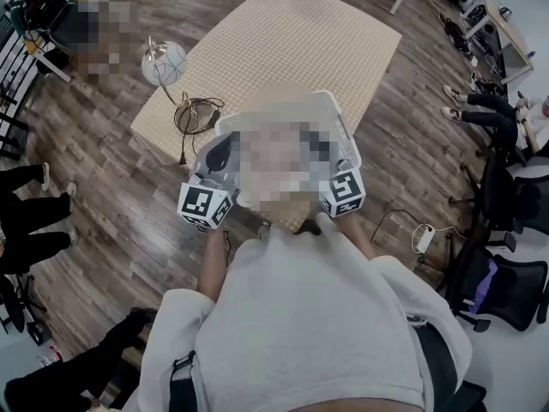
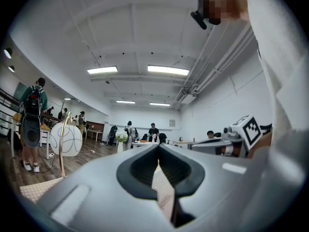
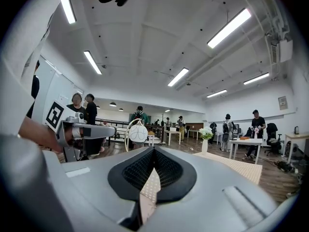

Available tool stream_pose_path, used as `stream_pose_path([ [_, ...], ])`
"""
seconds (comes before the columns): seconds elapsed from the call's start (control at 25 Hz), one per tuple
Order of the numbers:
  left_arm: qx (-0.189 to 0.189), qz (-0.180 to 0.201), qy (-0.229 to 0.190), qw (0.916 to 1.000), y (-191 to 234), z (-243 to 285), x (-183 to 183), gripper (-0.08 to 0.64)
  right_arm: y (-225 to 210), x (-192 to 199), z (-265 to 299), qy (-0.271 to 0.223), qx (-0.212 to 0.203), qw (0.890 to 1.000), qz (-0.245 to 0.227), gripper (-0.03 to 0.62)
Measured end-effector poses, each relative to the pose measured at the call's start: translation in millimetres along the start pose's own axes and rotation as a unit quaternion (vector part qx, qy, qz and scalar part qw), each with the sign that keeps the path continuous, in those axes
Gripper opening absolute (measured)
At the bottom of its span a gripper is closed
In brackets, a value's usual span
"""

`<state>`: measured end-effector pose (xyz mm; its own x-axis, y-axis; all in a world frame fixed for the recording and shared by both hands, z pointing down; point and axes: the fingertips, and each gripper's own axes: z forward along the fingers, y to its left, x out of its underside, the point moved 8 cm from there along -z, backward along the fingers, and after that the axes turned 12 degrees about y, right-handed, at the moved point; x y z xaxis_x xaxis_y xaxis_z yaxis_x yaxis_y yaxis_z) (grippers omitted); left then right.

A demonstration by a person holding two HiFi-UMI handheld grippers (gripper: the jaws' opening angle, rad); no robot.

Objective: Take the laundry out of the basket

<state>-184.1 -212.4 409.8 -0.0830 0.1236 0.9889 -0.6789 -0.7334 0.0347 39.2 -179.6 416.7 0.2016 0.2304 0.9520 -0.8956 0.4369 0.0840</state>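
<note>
- Nothing has come out yet, by the look of it. Your left gripper (image 2: 158,149) has its jaws pressed together with only air between them, and your right gripper (image 3: 153,151) is closed the same way, holding nothing.
- Both are raised near your chest and point level out into the room, not down at the work.
- The basket (image 1: 330,101) stands just ahead of you on the near part of the rug (image 1: 292,41). Its white rim shows, but the inside cannot be made out, so how much laundry there is I cannot tell.
- What remains, I judge, is the whole job: open the jaws, dip in, grip, lift clear.
- The rug beyond the basket lies bare — a good place to set things down.
- On your left, the globe lamp (image 1: 163,63) and its coiled cable (image 1: 197,114) sit near the basket's corner — swing wide of them.
- On your right, the office chairs (image 1: 506,281) stand well apart.
</note>
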Motion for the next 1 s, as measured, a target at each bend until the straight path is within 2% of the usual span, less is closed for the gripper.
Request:
stream_pose_path([
  [0.2, -0.016, 0.0, 0.004, 0.9999, -2, 11, 3, 0.006, -18, 5, 5, 0.0, -0.009, 1.0, 0.011, -0.002],
  [0.44, -0.067, -0.008, 0.02, 0.9975, -11, 18, 8, 0.006, -42, 9, 18, -0.001, -0.054, 0.998, 0.01, -0.002],
  [0.68, -0.109, -0.004, 0.028, 0.9936, -28, 28, 0, 0.006, -65, 0, 27, -0.022, -0.098, 0.995, 0.0, -0.002],
  [1.0, -0.129, 0.005, 0.022, 0.9913, -39, 41, -12, 0.006, -80, -8, 34, -0.039, -0.127, 0.991, -0.011, -0.002],
])
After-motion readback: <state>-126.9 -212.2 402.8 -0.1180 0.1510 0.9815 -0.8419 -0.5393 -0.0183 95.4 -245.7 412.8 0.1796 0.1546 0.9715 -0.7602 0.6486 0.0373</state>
